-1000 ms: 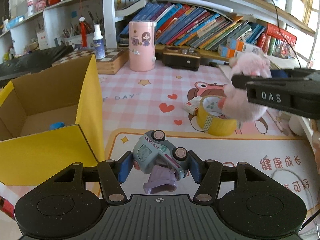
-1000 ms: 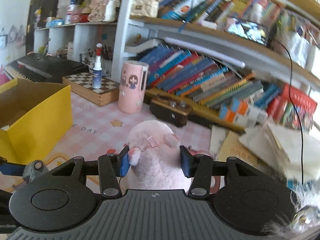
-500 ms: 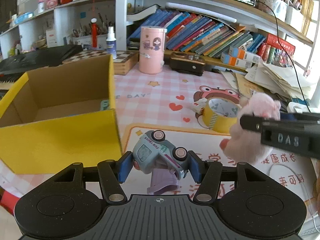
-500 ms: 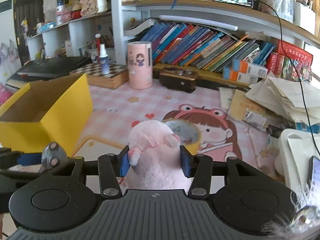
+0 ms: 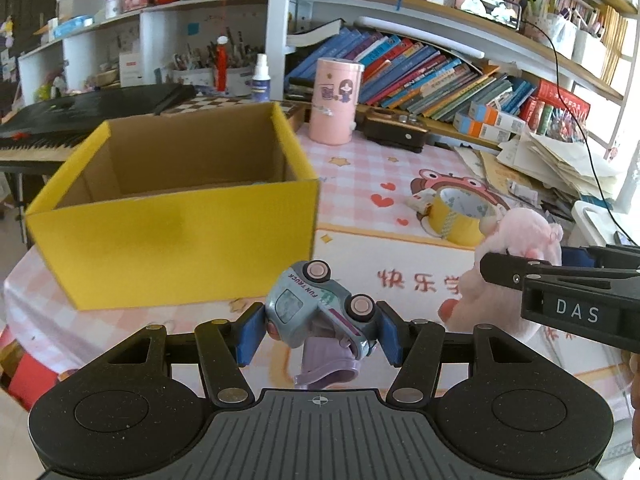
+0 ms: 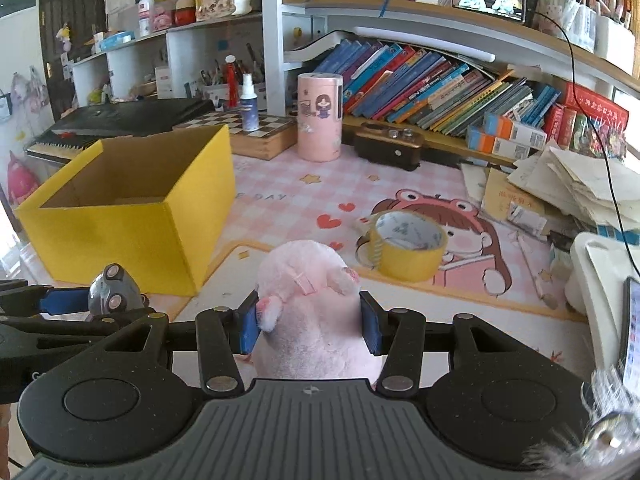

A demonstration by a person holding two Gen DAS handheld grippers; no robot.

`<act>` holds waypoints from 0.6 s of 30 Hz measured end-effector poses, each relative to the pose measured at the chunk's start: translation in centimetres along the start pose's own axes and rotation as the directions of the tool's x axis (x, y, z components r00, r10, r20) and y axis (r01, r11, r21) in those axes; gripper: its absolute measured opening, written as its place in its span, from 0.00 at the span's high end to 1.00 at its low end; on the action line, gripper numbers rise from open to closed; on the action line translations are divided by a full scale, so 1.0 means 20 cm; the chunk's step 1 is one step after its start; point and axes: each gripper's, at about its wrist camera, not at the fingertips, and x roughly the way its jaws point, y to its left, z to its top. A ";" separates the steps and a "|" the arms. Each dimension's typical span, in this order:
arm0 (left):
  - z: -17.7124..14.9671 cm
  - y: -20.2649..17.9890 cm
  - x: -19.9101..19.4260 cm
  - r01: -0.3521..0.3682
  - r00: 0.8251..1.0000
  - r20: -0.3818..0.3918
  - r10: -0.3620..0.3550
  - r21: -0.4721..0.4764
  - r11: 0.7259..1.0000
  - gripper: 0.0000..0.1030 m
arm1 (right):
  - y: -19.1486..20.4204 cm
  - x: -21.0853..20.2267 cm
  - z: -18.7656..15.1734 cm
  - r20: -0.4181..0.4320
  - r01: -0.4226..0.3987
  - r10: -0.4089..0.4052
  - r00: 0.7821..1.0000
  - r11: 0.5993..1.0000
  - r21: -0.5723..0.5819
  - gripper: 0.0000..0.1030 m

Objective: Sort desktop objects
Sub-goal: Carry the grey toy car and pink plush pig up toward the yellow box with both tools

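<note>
My left gripper (image 5: pixel 320 332) is shut on a grey-blue toy truck (image 5: pixel 316 308), tipped wheels-up above the mat, with a lilac part hanging under it. My right gripper (image 6: pixel 311 326) is shut on a pink plush toy (image 6: pixel 312 304), squeezed between the blue pads. Both are carried in the air, side by side; the plush toy (image 5: pixel 516 248) and right gripper show at the right of the left wrist view, the truck (image 6: pixel 114 292) at the left of the right wrist view. An open yellow cardboard box (image 5: pixel 176 208) stands ahead and left. A yellow tape roll (image 6: pixel 404 244) lies on the mat.
A pink cylinder tin (image 6: pixel 320 116), a dark brown case (image 6: pixel 388 146) and a chessboard box with a spray bottle (image 6: pixel 247 100) line the back under bookshelves. Loose papers (image 6: pixel 560 184) pile up at the right, a white device (image 6: pixel 600 288) near the right edge. A keyboard (image 5: pixel 80 112) lies behind the box.
Both grippers have drawn back from the shelves with their toys still held. The yellow box now sits further ahead and more central; the tape roll looks farther away.
</note>
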 end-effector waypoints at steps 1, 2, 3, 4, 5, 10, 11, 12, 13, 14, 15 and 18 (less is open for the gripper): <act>-0.01 0.02 -0.02 -0.002 1.000 0.002 0.002 -0.004 1.000 0.44 | 0.02 -0.01 -0.01 -0.003 -0.001 0.001 1.000 1.000 0.002 0.56; -0.02 0.04 -0.04 -0.005 1.000 0.004 0.005 -0.007 1.000 0.44 | 0.05 -0.02 -0.02 -0.006 -0.003 0.003 1.000 1.000 0.002 0.56; -0.04 0.06 -0.06 -0.008 1.000 0.005 0.008 -0.011 1.000 0.44 | 0.07 -0.04 -0.03 -0.009 -0.006 0.006 1.000 1.000 0.001 0.56; -0.05 0.08 -0.09 -0.013 1.000 0.006 0.013 -0.014 1.000 0.44 | 0.10 -0.05 -0.04 -0.012 -0.010 0.010 1.000 1.000 0.000 0.56; -0.06 0.10 -0.11 -0.019 1.000 0.007 0.019 -0.018 1.000 0.44 | 0.12 -0.06 -0.05 -0.015 -0.014 0.014 1.000 1.000 -0.003 0.56; -0.12 0.17 -0.20 -0.025 1.000 0.016 0.025 -0.026 0.999 0.44 | 0.23 -0.12 -0.12 -0.030 -0.035 0.034 0.999 0.999 -0.015 0.56; -0.13 0.18 -0.21 -0.026 0.999 0.018 0.027 -0.026 0.999 0.44 | 0.25 -0.13 -0.13 -0.034 -0.039 0.039 0.999 0.999 -0.015 0.56; -0.15 0.20 -0.23 -0.028 0.999 0.020 0.029 -0.026 0.999 0.44 | 0.27 -0.14 -0.14 -0.038 -0.043 0.042 0.998 0.999 -0.016 0.56; -0.16 0.21 -0.25 -0.031 0.999 0.023 0.031 -0.026 0.999 0.44 | 0.29 -0.15 -0.15 -0.041 -0.046 0.045 0.998 0.999 -0.018 0.56; -0.17 0.22 -0.27 -0.033 0.999 0.024 0.033 -0.027 0.999 0.44 | 0.31 -0.16 -0.16 -0.044 -0.051 0.050 0.998 0.998 -0.022 0.56; -0.18 0.23 -0.28 -0.034 0.999 0.025 0.035 -0.028 0.999 0.44 | 0.33 -0.17 -0.18 -0.047 -0.056 0.054 0.997 0.998 -0.025 0.56; -0.21 0.26 -0.33 -0.041 0.999 0.030 0.042 -0.032 0.999 0.44 | 0.38 -0.20 -0.21 -0.056 -0.073 0.071 0.996 0.996 -0.041 0.55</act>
